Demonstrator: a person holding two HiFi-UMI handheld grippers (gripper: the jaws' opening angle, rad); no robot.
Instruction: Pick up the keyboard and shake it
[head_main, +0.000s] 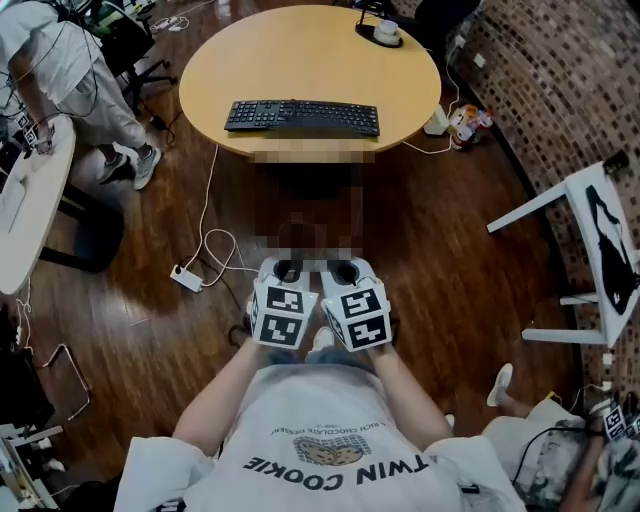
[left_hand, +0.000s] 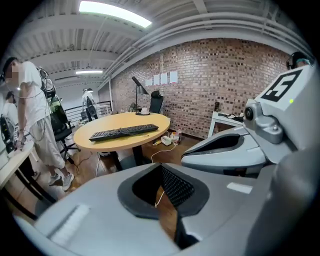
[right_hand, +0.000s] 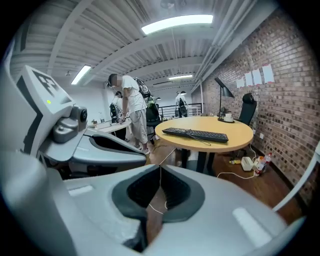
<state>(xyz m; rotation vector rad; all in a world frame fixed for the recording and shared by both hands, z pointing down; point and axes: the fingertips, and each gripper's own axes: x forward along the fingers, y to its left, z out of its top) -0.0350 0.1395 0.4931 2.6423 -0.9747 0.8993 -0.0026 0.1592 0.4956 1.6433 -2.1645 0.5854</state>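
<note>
Keyboard lies flat on the round wooden table, well ahead of us. Our left gripper and right gripper are both closed and empty. We should approach, spread both, and take opposite ends evenly.

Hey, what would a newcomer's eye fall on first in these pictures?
First, the black keyboard, lying near the front edge of the round wooden table at the top of the head view. Next, the left gripper and right gripper, held side by side low over the wooden floor. Both are shut and empty, well short of the table.
</note>
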